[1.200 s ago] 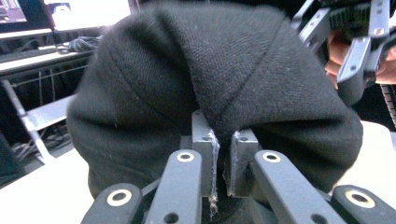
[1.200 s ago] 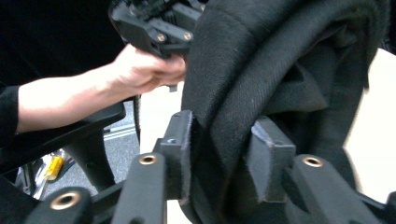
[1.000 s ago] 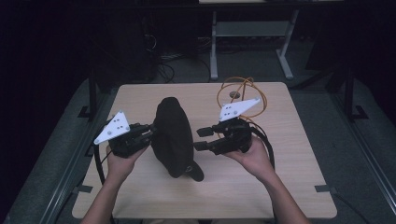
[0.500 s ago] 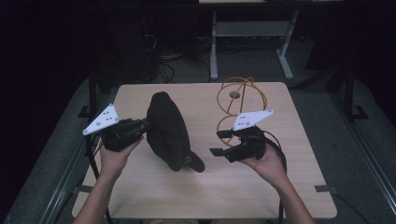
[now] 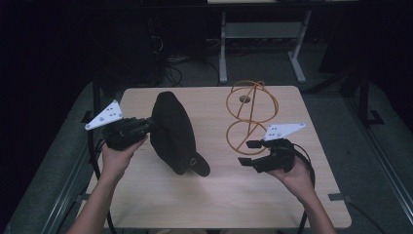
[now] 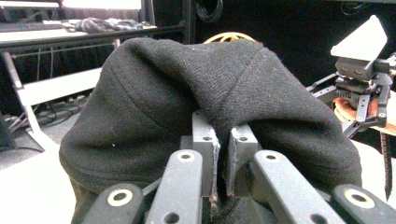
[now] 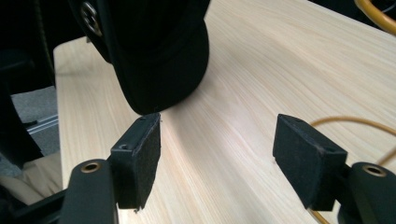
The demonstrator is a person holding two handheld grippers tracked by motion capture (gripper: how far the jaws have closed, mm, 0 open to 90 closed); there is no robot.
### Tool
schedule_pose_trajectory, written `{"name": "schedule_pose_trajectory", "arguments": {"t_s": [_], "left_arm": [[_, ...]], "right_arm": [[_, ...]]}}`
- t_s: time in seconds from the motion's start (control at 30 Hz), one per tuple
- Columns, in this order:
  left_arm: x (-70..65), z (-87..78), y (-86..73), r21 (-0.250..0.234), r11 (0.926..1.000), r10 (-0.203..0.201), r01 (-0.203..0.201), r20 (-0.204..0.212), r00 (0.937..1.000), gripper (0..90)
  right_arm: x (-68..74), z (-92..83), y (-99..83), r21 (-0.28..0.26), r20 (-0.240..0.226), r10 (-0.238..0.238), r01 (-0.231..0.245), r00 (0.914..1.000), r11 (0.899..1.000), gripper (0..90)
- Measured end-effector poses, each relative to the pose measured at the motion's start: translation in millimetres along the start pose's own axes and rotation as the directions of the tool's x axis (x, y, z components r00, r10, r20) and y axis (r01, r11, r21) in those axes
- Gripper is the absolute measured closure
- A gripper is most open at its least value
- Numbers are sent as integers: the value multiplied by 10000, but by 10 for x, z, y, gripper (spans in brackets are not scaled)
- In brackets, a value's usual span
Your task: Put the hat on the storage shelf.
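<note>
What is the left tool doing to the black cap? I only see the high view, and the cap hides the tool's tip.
Observer: In the left gripper view, the left tool is pinched shut on a fold of the black cap.
Operator: Is the right tool grabbing anything?
Observer: No. The right tool has just been opening its jaws, and there is only bare table between them.
Operator: Where is the cap from there?
Observer: In the right gripper view, the brim lies ahead of one pad, not between the two.
</note>
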State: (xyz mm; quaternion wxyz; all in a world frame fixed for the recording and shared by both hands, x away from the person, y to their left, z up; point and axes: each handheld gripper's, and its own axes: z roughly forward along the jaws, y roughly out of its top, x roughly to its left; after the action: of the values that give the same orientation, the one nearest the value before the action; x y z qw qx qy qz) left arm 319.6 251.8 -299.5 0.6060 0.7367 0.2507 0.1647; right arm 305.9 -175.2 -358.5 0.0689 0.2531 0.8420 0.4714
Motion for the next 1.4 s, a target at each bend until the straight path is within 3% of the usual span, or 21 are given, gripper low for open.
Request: {"name": "schedule_pose_trajectory", "arguments": {"t_s": [0.37, 0.67, 1.03, 1.4], "left_arm": [[32, 36, 132, 468, 9989, 83, -92, 180, 9998, 845], [57, 107, 264, 538, 9986, -36, 15, 389, 9992, 845], [86, 209, 409, 570, 9983, -133, 103, 515, 9986, 845], [83, 434, 568, 549, 9985, -127, 83, 792, 9968, 846]], "right_arm": [[-88, -115, -330, 13, 510, 438, -439, 9977, 9990, 287], [-164, -174, -616, 152, 905, 906, -923, 9918, 9956, 278], [-209, -308, -778, 123, 1210, 1083, -1106, 9867, 9938, 267], [-302, -422, -894, 25, 1434, 1404, -1423, 9796, 9898, 257]]}}
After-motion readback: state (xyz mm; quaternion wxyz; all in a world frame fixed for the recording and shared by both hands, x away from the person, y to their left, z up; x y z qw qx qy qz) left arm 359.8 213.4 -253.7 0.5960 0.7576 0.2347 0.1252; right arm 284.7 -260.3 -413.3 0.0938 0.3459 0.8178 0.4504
